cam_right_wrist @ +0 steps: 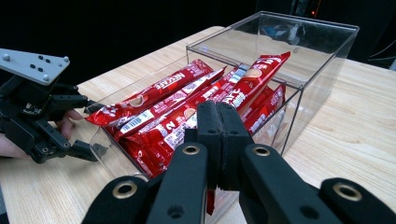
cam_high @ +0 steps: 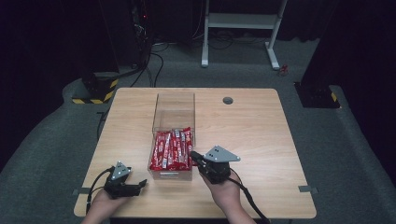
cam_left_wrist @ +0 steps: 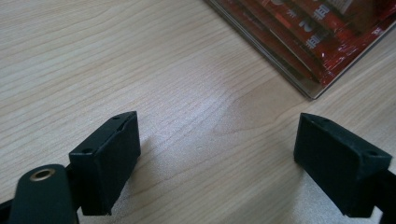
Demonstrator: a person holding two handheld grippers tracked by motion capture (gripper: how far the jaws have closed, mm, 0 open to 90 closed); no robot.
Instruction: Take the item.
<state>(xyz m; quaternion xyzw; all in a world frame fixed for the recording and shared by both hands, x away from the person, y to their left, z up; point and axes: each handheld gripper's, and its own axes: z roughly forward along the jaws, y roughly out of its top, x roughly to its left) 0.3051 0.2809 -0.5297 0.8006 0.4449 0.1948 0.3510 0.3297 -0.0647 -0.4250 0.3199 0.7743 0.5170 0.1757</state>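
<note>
The right hand-held gripper (cam_high: 195,156) sits at the near right corner of the clear plastic box (cam_high: 173,108), its jaws pressed fully together with nothing visibly clamped between them; in the right gripper view they hover just over the near end of the red Nescafé sachets (cam_right_wrist: 187,109). The sachets lie packed side by side in the box's near half, leaning up toward the far wall, while the far half is bare. The left hand-held gripper (cam_high: 140,185) rests low over the table (cam_high: 261,135) just left of the box's near corner, jaws wide apart and holding nothing (bare wood shows between them in its own view).

This reads as the approach to picking a sachet: the right tool is positioned but not ready to grasp. The next move likely calls for spreading those jaws, dipping over the box's rim and closing on one sachet's raised edge without dragging its neighbours; the left could steady the box
</note>
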